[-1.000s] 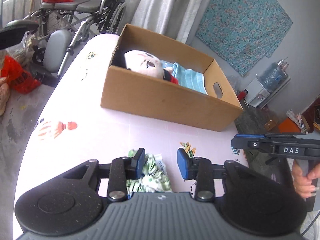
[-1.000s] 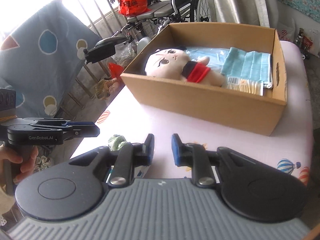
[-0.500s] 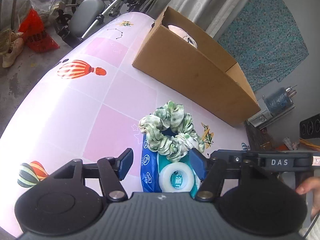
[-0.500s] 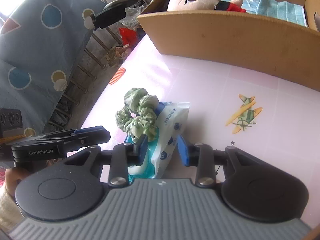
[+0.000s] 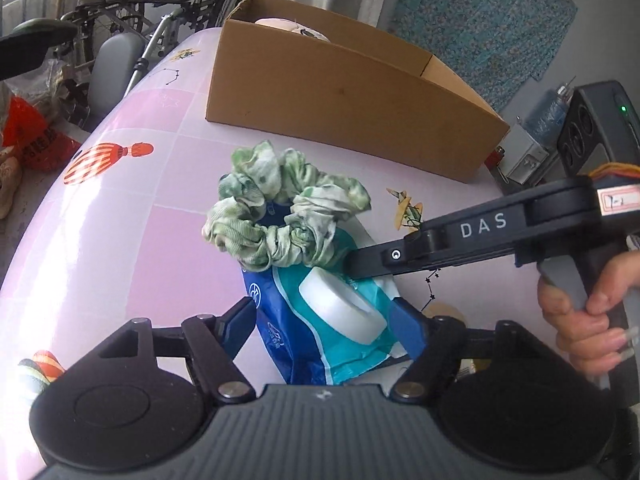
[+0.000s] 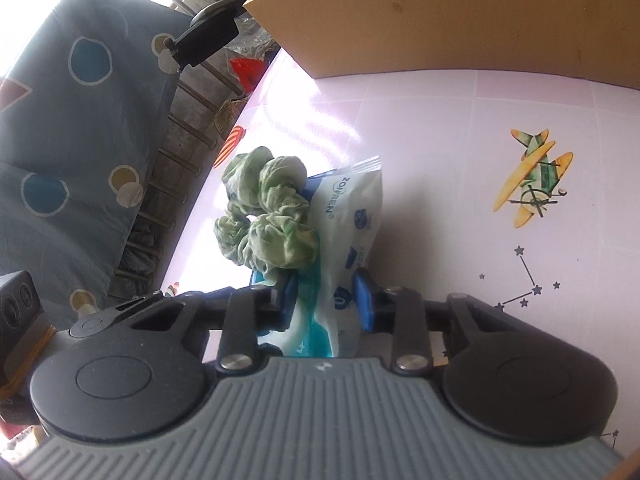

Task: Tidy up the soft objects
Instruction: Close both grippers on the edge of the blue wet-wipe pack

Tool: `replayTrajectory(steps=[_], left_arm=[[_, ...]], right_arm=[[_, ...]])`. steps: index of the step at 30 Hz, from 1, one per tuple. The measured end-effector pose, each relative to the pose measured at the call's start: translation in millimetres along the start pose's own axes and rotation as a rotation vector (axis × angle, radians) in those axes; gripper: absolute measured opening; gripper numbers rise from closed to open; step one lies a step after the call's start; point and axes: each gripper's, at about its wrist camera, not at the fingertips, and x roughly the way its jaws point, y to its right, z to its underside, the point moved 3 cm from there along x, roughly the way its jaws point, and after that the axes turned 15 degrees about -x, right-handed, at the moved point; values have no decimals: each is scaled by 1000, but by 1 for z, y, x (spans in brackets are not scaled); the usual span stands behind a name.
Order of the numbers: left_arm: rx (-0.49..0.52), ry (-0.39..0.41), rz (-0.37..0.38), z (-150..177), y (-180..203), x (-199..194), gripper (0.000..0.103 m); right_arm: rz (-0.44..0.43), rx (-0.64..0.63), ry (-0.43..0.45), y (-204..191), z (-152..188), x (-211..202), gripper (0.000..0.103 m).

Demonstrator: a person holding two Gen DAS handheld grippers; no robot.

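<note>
- Teal-and-blue plastic wet-wipe pack (image 5: 320, 320) with a white flip lid lies flat on the pink, picture-printed counter (image 5: 120, 240); a green-and-white mottled fabric scrunchie (image 5: 280, 216) rests on its far end, at 12 o'clock from the lid in the left wrist view.
- Long axis of the pack: it runs from the near edge of the left wrist view toward 1 o'clock, its far end aimed at the open brown cardboard box (image 5: 340, 92), which stands well apart at 12 o'clock and already holds a pale plush doll (image 5: 296, 28), of which only the top shows.
- Left hand-held gripper (image 5: 322, 326): jaws wide, straddling the near end of the pack; the blue pads stand just beside its edges, and contact cannot be confirmed.
- Right hand-held gripper (image 6: 326, 300): enters from 3 o'clock in the left wrist view; its jaws are closing, narrow, across the pack's side edge, whose film is pinched between the pads.
- Rationale, as a judgement: both grippers take the limp pack at separate points so that it lifts level and the loose scrunchie rides along to the box.
</note>
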Motion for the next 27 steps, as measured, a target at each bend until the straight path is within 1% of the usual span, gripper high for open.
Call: replayTrajectory(steps=[2,3,6,7,9,11,13,16,17,19,21,22,23,24,25,27], left_arm=[[63,28,-28,3,4,5,59],[70,33,-54,3,4,6,53],[12,55,-27,-4,-6,0,53],[-5,59,-26,-7,-10,-1,53],[-32,73,-29,-13,-17,-5,47],[-48,72,-31,-17,-22,-8,47],[-46,64,-36,-19,-24,-8,46],[-17,60,-76,-19,-24,-8,46],[-18,60,-90,-19,-25,-8,46],[-28,55,-95,-18,-24,-9,47],[-59,58,-43,-18,-21,-11,57],[-80,51,-3,-19,-17,-11,60],[-98,42,39,-19,-11,-11,67],[-89,32,67,-18,-2,-9,75],[-65,24,67,-17,6,-7,78],[24,5,20,-11,27,1,80]], right_arm=[[10,-21,-4,0,-1,2,16],[8,-24,-10,0,-1,3,16],[12,-33,-17,1,0,3,16],[15,-34,-15,2,0,3,16],[24,-48,-10,1,0,1,16],[44,-65,-5,0,1,-2,15],[66,-82,-1,1,2,-7,15],[131,-117,10,8,5,-18,14],[144,-120,14,12,6,-21,10],[145,-100,18,21,6,-27,9],[108,-90,20,26,5,-28,9],[88,-81,22,26,6,-29,11],[75,-76,19,25,6,-29,12],[75,-80,18,24,6,-29,12],[77,-84,13,22,6,-27,13],[68,-82,9,19,6,-23,19]])
